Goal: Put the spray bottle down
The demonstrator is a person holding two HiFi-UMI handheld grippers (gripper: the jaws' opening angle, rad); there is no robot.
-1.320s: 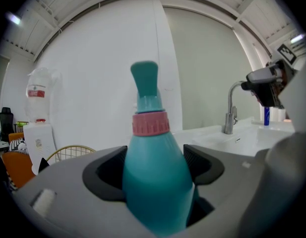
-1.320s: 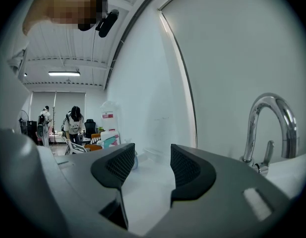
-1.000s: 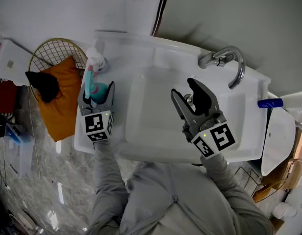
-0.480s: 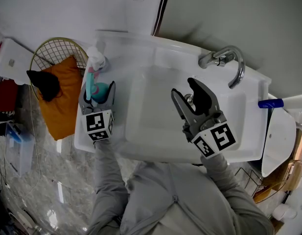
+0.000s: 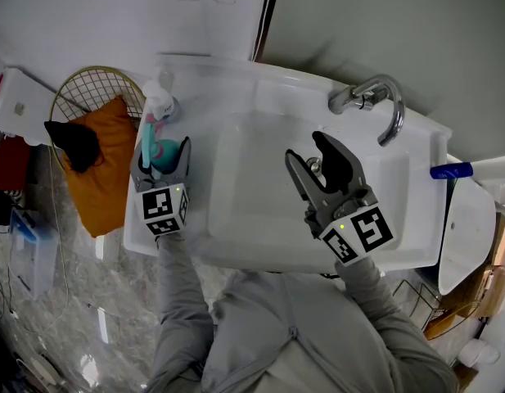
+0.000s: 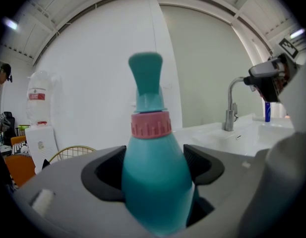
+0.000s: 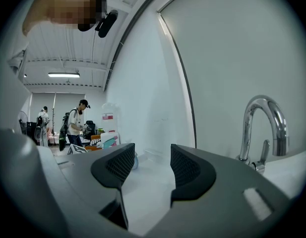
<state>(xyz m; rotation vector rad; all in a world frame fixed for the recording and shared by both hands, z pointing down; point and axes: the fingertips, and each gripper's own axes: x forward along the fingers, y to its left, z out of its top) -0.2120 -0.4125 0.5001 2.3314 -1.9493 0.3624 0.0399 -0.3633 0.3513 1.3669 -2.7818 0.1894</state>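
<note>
A teal spray bottle (image 5: 160,105) with a pink collar and a white trigger head stands upright at the left ledge of the white sink (image 5: 260,244). My left gripper (image 5: 162,155) is shut on its body. In the left gripper view the spray bottle (image 6: 153,148) fills the gap of the left gripper (image 6: 155,168), and both pads (image 6: 107,171) press its sides. Whether its base rests on the ledge is hidden. My right gripper (image 5: 316,158) hangs open over the basin. The right gripper (image 7: 150,167) has nothing between its jaws.
A chrome faucet (image 5: 381,101) rises at the sink's back right. A gold wire basket (image 5: 80,92) with an orange cloth (image 5: 105,162) stands left of the sink. A blue-handled item (image 5: 448,171) and a white bowl-shaped fixture (image 5: 466,232) lie to the right. People (image 7: 77,120) stand far off.
</note>
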